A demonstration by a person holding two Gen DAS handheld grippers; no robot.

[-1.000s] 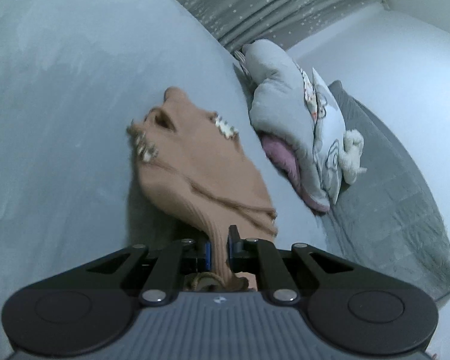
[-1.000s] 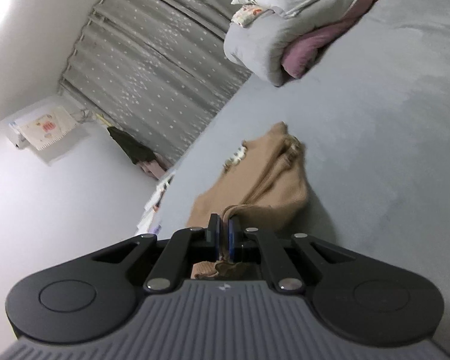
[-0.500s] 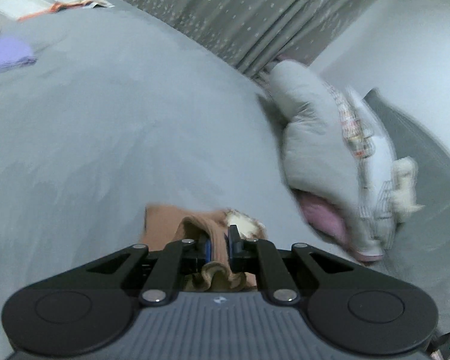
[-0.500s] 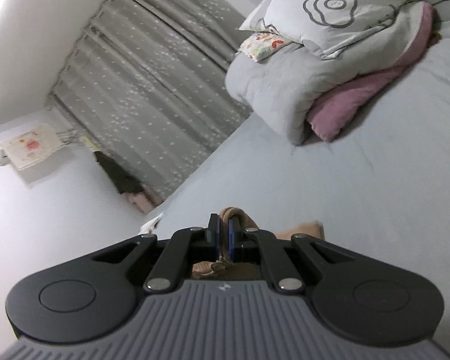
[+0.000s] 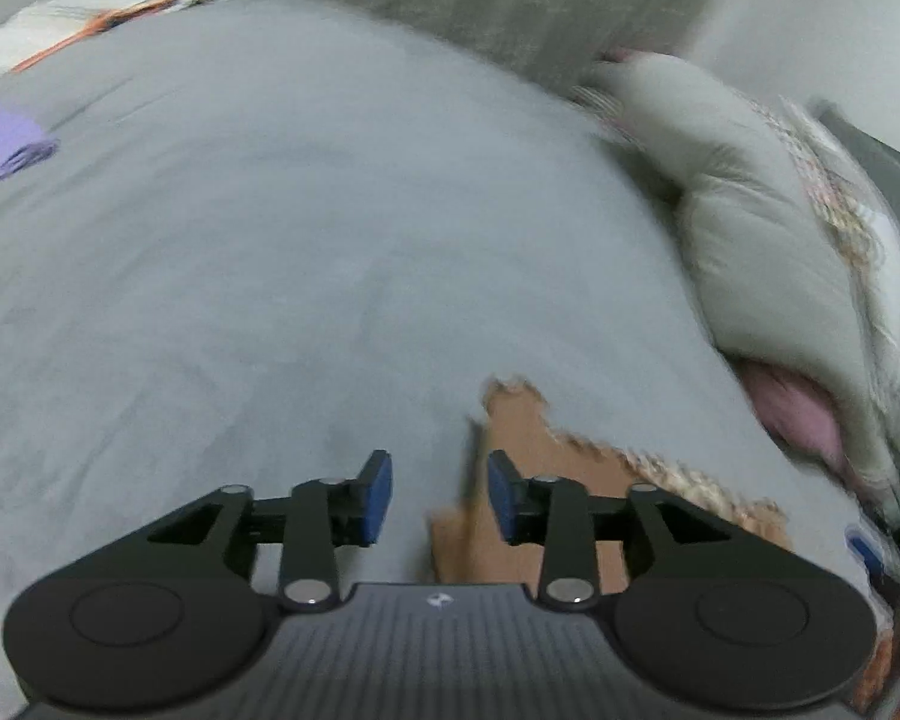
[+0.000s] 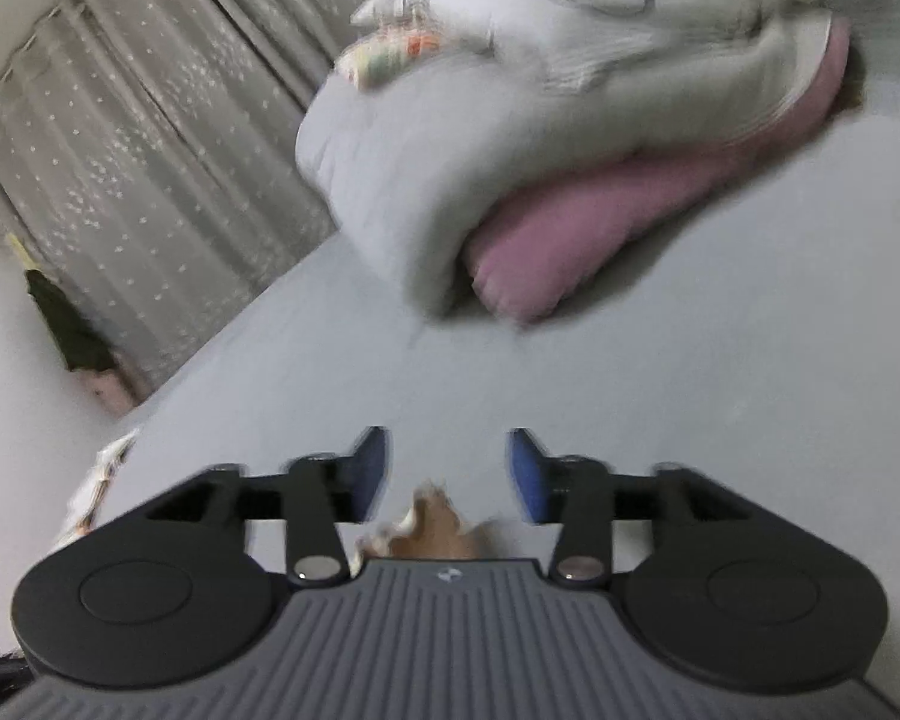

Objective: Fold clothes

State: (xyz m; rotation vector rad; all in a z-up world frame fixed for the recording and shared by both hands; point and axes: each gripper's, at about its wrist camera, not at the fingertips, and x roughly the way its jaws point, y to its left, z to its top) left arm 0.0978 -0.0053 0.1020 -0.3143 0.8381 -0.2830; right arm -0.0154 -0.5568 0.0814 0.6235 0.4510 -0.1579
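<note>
Left tongs (image 5: 440, 495): jaws opening, blue pads apart, nothing pinched. Right tongs (image 6: 448, 474): same, jaws opening, gap clear. A second ago both were clenched on bunched tan cloth at the pad tips; that grip is now let go.

Tan garment (image 5: 576, 480) lies on the grey bedsheet (image 5: 270, 276), right under and in front of the left tongs, mostly behind its right finger and spreading off to the right; knit trim along its far edge. In the right wrist view only a small tan peak (image 6: 441, 531) shows, below the open gap, close against the tool body. A second ago the garment hung lifted from both tongs, stretched out ahead; half a second ago it was bunched low at the pads.

Outward from the garment: folded grey quilt (image 6: 426, 168) with a pink layer (image 6: 600, 222) under it, beyond the garment, apart from it. Purple cloth (image 5: 3, 144) well off to the garment's left at the frame edge. Papers (image 5: 108, 18) at the bed's far corner. Dotted grey curtain (image 6: 150, 180) behind the bed.

Both views are motion-blurred.
</note>
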